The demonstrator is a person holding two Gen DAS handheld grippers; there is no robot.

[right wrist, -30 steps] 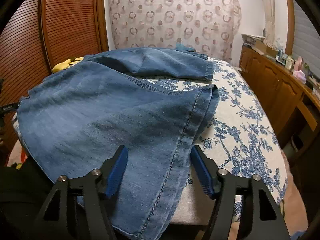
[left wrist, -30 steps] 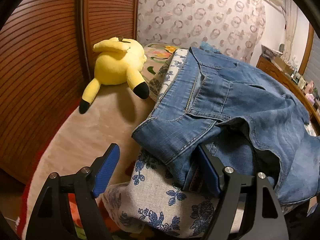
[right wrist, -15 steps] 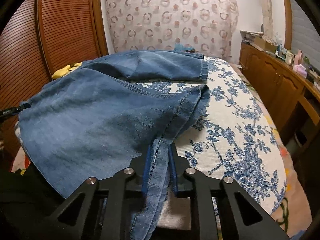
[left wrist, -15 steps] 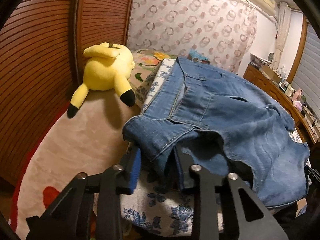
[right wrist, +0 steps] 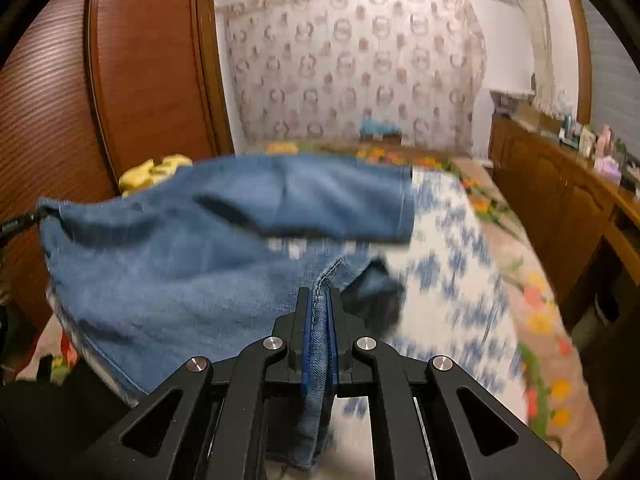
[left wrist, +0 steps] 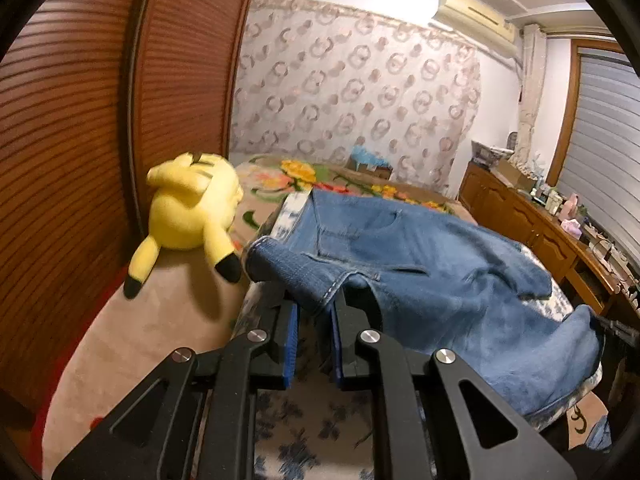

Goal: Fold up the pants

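Observation:
Blue denim pants [left wrist: 432, 264] lie across the bed, partly lifted. My left gripper [left wrist: 316, 310] is shut on the pants' waistband corner, which hangs between its blue pads. In the right wrist view the pants [right wrist: 192, 248] hang raised and stretched above the bed. My right gripper [right wrist: 319, 304] is shut on a stitched hem edge of the pants, and denim hangs down between its fingers. The other leg [right wrist: 328, 196] lies folded across the far side.
A yellow plush toy [left wrist: 188, 212] lies on the beige blanket by the brown slatted wardrobe [left wrist: 68, 128]. The bed has a blue floral cover [right wrist: 452, 280]. A wooden sideboard [left wrist: 532, 224] with small items runs along the right. A curtain hangs behind.
Both grippers closed on the pants from open and then lifted them up off the bed; the denim is raised and the view tilted up.

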